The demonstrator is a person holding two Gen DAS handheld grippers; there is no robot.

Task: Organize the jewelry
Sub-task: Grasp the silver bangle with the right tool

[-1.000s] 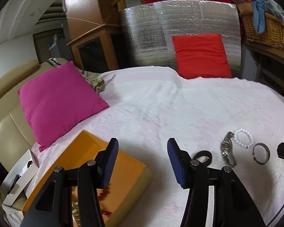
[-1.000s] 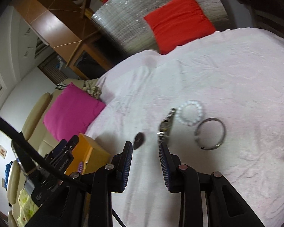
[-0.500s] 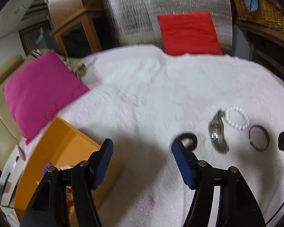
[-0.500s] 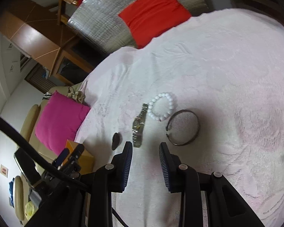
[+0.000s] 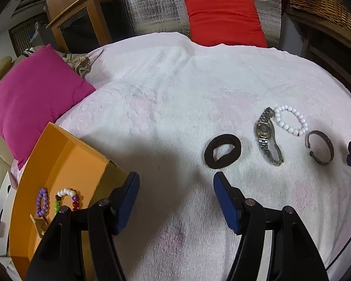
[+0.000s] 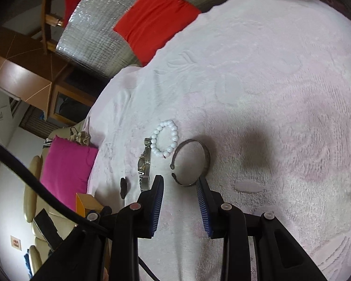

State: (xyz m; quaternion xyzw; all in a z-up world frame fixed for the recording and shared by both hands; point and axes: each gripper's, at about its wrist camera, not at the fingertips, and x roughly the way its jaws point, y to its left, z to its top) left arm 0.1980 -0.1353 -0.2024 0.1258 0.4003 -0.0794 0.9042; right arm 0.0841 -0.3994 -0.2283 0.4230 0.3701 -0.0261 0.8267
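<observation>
The left hand-held gripper (image 5: 175, 185) hangs over the bed (image 5: 175, 93) with its jaws wide and nothing between them, the brown hair tie (image 5: 222, 151) lying just ahead of its right finger. The right hand-held gripper (image 6: 179, 187) stands narrow and empty, its fingertips at the near edge of the metal bangle (image 6: 191, 162), whose open ends face the left finger. Neither holds anything yet.

The step in hand looks like a pick from the row of loose pieces, to be carried to the orange box (image 5: 65, 161) at the left. For the bangle, the right jaws would do best to straddle one side of the band, not the whole ring, and press down lightly into the soft cover so the thin metal does not skid away. For the hair tie, the left jaws are already wide enough to span it; closing across its thick side should hold.

The wristwatch (image 5: 266, 135) and white bead bracelet (image 5: 291, 123) lie touching or nearly so, between tie and bangle, and a careless sweep could drag them. The box already holds a purple bead bracelet (image 5: 42, 201) and a mixed bead bracelet (image 5: 66, 197). A pink cushion (image 5: 35, 96) sits behind the box, well clear, and a red cushion (image 5: 224, 21) stands at the far edge
</observation>
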